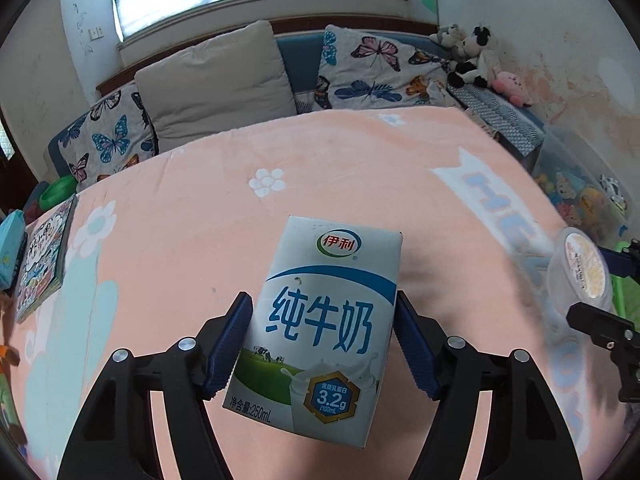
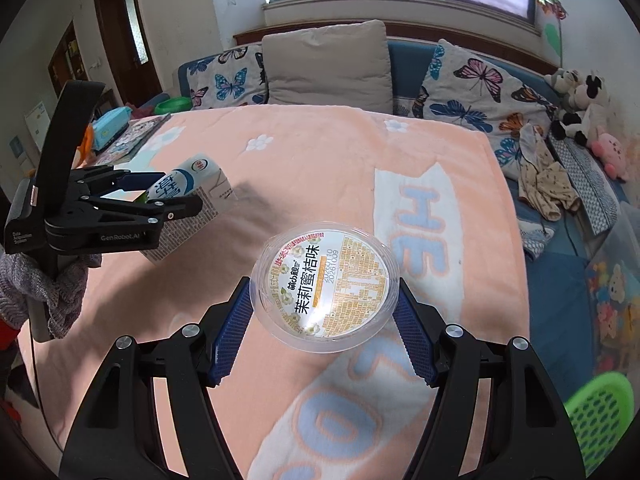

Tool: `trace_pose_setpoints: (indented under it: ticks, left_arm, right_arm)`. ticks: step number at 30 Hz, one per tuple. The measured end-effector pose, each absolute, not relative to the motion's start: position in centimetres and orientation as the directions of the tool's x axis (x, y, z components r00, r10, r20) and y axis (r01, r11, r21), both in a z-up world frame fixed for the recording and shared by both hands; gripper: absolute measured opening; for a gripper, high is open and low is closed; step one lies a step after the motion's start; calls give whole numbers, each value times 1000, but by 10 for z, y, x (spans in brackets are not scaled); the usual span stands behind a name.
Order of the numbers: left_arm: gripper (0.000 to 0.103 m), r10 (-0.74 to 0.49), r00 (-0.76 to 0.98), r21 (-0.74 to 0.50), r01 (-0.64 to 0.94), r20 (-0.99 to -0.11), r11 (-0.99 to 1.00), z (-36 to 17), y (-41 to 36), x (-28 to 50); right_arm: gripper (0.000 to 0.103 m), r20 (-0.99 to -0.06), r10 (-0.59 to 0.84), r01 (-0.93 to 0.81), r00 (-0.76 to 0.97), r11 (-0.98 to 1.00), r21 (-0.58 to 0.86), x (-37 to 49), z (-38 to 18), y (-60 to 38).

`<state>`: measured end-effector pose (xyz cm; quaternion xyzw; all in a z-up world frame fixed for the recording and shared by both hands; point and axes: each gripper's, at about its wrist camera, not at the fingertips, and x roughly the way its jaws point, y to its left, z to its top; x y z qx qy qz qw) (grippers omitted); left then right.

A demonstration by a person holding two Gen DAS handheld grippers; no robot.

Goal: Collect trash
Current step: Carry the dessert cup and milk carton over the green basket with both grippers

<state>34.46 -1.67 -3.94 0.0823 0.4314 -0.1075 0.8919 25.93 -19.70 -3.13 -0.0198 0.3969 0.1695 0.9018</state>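
Note:
My left gripper (image 1: 323, 344) is shut on a white and blue milk carton (image 1: 320, 328) and holds it above the peach blanket (image 1: 200, 240); the carton (image 2: 200, 196) and that gripper (image 2: 168, 196) also show at the left of the right wrist view. My right gripper (image 2: 325, 328) is shut on a round clear plastic cup (image 2: 326, 288) with a printed foil lid, held above the blanket (image 2: 320, 168). The cup (image 1: 580, 272) shows at the right edge of the left wrist view.
Butterfly and beige pillows (image 1: 216, 84) line the blue sofa behind the bed. Plush toys (image 1: 476, 56) sit at the back right. A picture book (image 1: 44, 256) lies at the blanket's left edge. A green perforated basket (image 2: 600, 416) is at the lower right, past the bed edge.

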Motion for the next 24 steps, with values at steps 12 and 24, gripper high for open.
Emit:
trace_pose_setpoints:
  ticks: [12,24]
  left_arm:
    - [68,-200,628,5,309,-752,951,-1,-37,256]
    - [68,-274,625,-19,382,-731,924,14,-73,182]
  right_arm:
    - [69,-698,268,-299,664,951,81,182,-9,-219]
    - [69,-688,203,-223,697,973,61,108,-3,-262]
